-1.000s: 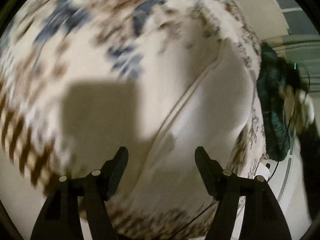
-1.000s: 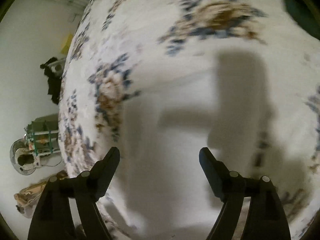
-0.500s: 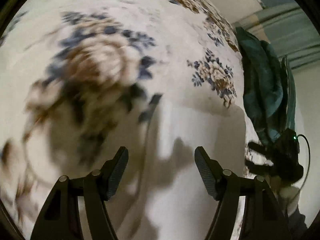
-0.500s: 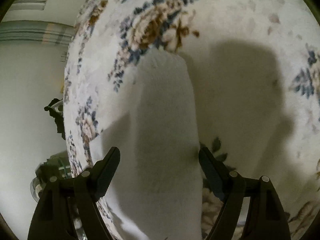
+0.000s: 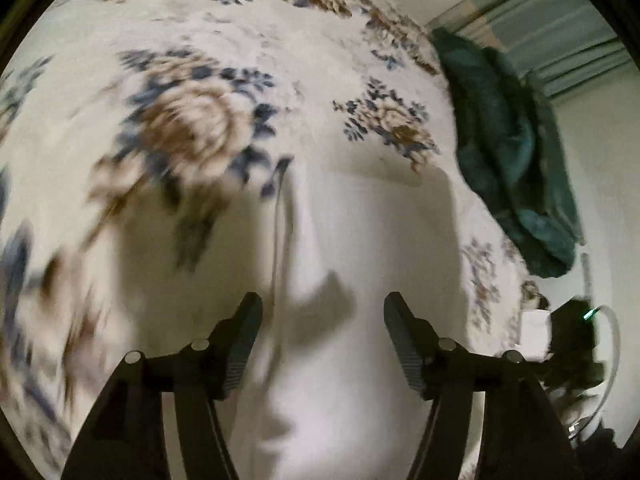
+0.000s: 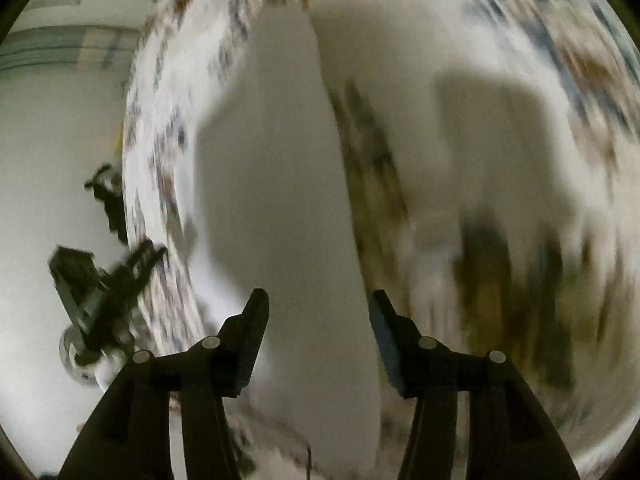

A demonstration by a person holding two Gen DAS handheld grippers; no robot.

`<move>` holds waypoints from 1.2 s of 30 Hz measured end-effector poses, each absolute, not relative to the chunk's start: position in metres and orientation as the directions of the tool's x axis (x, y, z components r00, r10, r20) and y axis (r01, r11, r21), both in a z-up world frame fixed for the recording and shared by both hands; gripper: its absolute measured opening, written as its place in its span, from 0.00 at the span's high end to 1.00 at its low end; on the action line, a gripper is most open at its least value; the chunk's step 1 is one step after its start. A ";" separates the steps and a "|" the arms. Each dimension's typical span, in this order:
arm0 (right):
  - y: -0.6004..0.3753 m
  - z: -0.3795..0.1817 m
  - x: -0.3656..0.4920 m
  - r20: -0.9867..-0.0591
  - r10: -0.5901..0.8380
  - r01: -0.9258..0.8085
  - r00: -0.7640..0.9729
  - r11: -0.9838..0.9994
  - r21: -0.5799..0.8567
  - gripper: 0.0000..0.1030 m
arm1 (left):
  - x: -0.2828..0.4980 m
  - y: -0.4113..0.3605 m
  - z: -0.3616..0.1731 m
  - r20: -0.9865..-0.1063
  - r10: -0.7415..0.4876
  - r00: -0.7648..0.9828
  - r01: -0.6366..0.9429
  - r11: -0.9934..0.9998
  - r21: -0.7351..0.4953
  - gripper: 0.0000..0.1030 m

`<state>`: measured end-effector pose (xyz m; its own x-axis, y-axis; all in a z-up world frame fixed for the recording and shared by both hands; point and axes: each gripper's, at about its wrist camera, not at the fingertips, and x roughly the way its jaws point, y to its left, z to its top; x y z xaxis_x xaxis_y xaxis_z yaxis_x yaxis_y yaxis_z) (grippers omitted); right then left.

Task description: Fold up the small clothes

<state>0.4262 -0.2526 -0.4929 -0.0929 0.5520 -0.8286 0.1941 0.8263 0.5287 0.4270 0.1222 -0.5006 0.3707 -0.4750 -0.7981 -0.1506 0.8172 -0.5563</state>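
A white garment point(image 5: 372, 264) lies flat on a floral bedspread point(image 5: 192, 128). In the left wrist view my left gripper point(image 5: 323, 308) hovers open and empty over the garment's near part, close to its left edge seam. In the right wrist view the same white garment point(image 6: 288, 184) runs as a long strip away from me, blurred by motion. My right gripper point(image 6: 318, 304) is open and empty above its near end, jaws straddling the strip.
A dark green blanket point(image 5: 508, 152) is heaped at the bed's right edge. Dark equipment with a cable point(image 5: 576, 344) sits off the bed at right. In the right wrist view dark gear point(image 6: 100, 284) stands on the floor left of the bed point(image 6: 160, 184).
Both grippers have swung over the bed and now sit above the white garment. The right view has moved along the strip and is motion-blurred. Both stay open.
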 end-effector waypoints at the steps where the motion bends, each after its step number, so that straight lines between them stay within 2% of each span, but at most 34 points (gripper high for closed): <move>1: -0.254 -0.495 0.396 -0.823 0.554 0.203 -0.125 0.826 0.525 0.47 | 0.409 0.124 -0.495 -0.804 -0.468 0.366 -0.162 0.819 -0.551 0.41; 5: -0.252 -0.523 0.293 -0.787 0.571 0.263 -0.233 0.816 0.515 0.47 | 0.315 0.128 -0.483 -0.853 -0.407 0.328 -0.233 0.840 -0.490 0.41; 9: -0.245 -0.563 0.230 -0.740 0.635 0.364 -0.223 0.758 0.541 0.49 | 0.243 0.119 -0.507 -0.908 -0.347 0.235 -0.310 0.859 -0.408 0.41; 10: -0.240 -0.571 0.222 -0.733 0.646 0.372 -0.215 0.748 0.550 0.55 | 0.227 0.116 -0.516 -0.919 -0.332 0.211 -0.325 0.863 -0.386 0.41; 11: -0.235 -0.581 0.211 -0.736 0.643 0.373 -0.211 0.749 0.547 0.74 | 0.214 0.113 -0.523 -0.926 -0.324 0.195 -0.334 0.865 -0.374 0.41; 12: -0.233 -0.585 0.204 -0.750 0.625 0.366 -0.214 0.764 0.532 0.88 | 0.201 0.111 -0.530 -0.932 -0.314 0.179 -0.340 0.870 -0.358 0.41; 13: -0.231 -0.588 0.196 -0.766 0.604 0.354 -0.218 0.781 0.515 0.92 | 0.190 0.108 -0.537 -0.939 -0.304 0.162 -0.347 0.873 -0.342 0.41; 14: -0.229 -0.589 0.184 -0.776 0.593 0.348 -0.216 0.789 0.507 1.00 | 0.182 0.106 -0.542 -0.940 -0.307 0.152 -0.357 0.869 -0.342 0.41; 19: -0.217 -0.585 0.132 -0.787 0.545 0.280 -0.290 0.834 0.475 1.00 | 0.152 0.097 -0.551 -0.931 -0.335 0.143 -0.396 0.843 -0.364 0.41; 20: -0.220 -0.582 0.130 -0.779 0.563 0.304 -0.276 0.820 0.485 1.00 | 0.148 0.096 -0.551 -0.926 -0.348 0.148 -0.400 0.835 -0.378 0.41; 22: -0.234 -0.578 0.128 -0.740 0.639 0.405 -0.211 0.746 0.529 0.87 | 0.143 0.094 -0.549 -0.915 -0.366 0.168 -0.406 0.821 -0.402 0.41; 23: -0.238 -0.577 0.130 -0.729 0.659 0.433 -0.183 0.720 0.542 0.59 | 0.142 0.093 -0.548 -0.913 -0.368 0.176 -0.405 0.818 -0.408 0.41; 24: -0.247 -0.575 0.134 -0.725 0.677 0.470 -0.125 0.684 0.558 0.37 | 0.141 0.092 -0.548 -0.910 -0.372 0.184 -0.403 0.816 -0.415 0.41; 26: -0.258 -0.576 0.144 -0.707 0.707 0.533 -0.022 0.607 0.590 0.36 | 0.141 0.092 -0.545 -0.906 -0.375 0.198 -0.400 0.812 -0.424 0.41; 28: -0.258 -0.591 0.155 -0.662 0.750 0.581 0.007 0.536 0.613 0.37 | 0.143 0.090 -0.543 -0.904 -0.372 0.212 -0.393 0.814 -0.428 0.41; 29: -0.260 -0.596 0.156 -0.651 0.759 0.585 0.013 0.522 0.620 0.48 | 0.144 0.088 -0.543 -0.903 -0.369 0.218 -0.389 0.816 -0.428 0.41; 30: -0.254 -0.603 0.158 -0.641 0.767 0.580 0.002 0.522 0.626 0.84 | 0.145 0.089 -0.543 -0.902 -0.370 0.223 -0.386 0.816 -0.430 0.43; 31: -0.249 -0.608 0.155 -0.642 0.767 0.562 -0.024 0.541 0.625 1.00 | 0.144 0.093 -0.542 -0.901 -0.370 0.228 -0.382 0.817 -0.432 0.43; 35: -0.224 -0.604 0.140 -0.707 0.703 0.505 -0.078 0.639 0.580 1.00 | 0.145 0.090 -0.540 -0.894 -0.373 0.250 -0.366 0.818 -0.444 0.43; 36: -0.224 -0.602 0.134 -0.722 0.687 0.503 -0.080 0.653 0.566 1.00 | 0.145 0.089 -0.539 -0.895 -0.369 0.252 -0.361 0.822 -0.440 0.59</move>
